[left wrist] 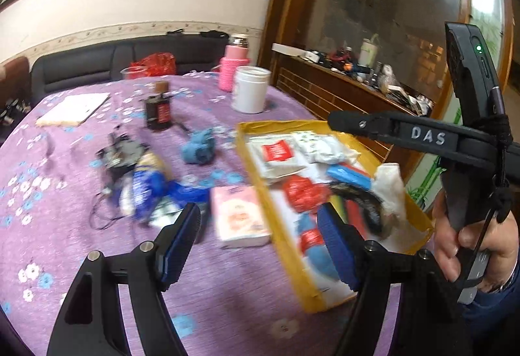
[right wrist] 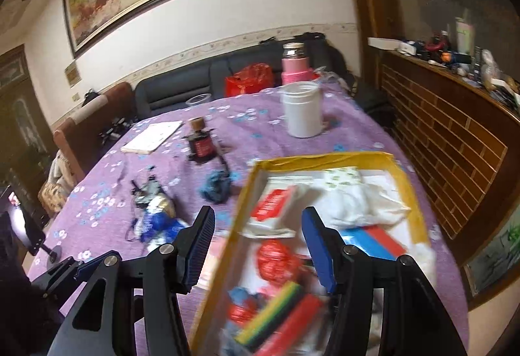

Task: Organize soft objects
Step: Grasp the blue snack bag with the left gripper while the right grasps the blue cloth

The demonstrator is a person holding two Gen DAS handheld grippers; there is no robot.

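A yellow-rimmed box (left wrist: 247, 128) (right wrist: 325, 158) on the purple flowered tablecloth holds several soft things: tissue packs, white cloth, a red crumpled bag (left wrist: 304, 193) (right wrist: 276, 261), blue and striped sponges. Outside it lie a pink tissue pack (left wrist: 239, 216), a blue yarn ball (left wrist: 199, 149) (right wrist: 217, 186) and a blue-and-white bag (left wrist: 146, 190) (right wrist: 156, 222). My left gripper (left wrist: 260, 242) is open above the pink pack and the box's left edge, nothing between its pads. My right gripper (right wrist: 258, 245) hangs open over the box, empty; in the left wrist view a hand holds it at the right.
A white jar (left wrist: 250, 89) (right wrist: 302, 110), a pink flask (left wrist: 232, 66) (right wrist: 294, 63), a dark bottle with a cork (left wrist: 158, 109) (right wrist: 200, 141), a notepad (left wrist: 73, 109) and tangled black cords (left wrist: 118, 151) stand on the table. A dark sofa and a cluttered wooden cabinet (right wrist: 455, 115) lie behind.
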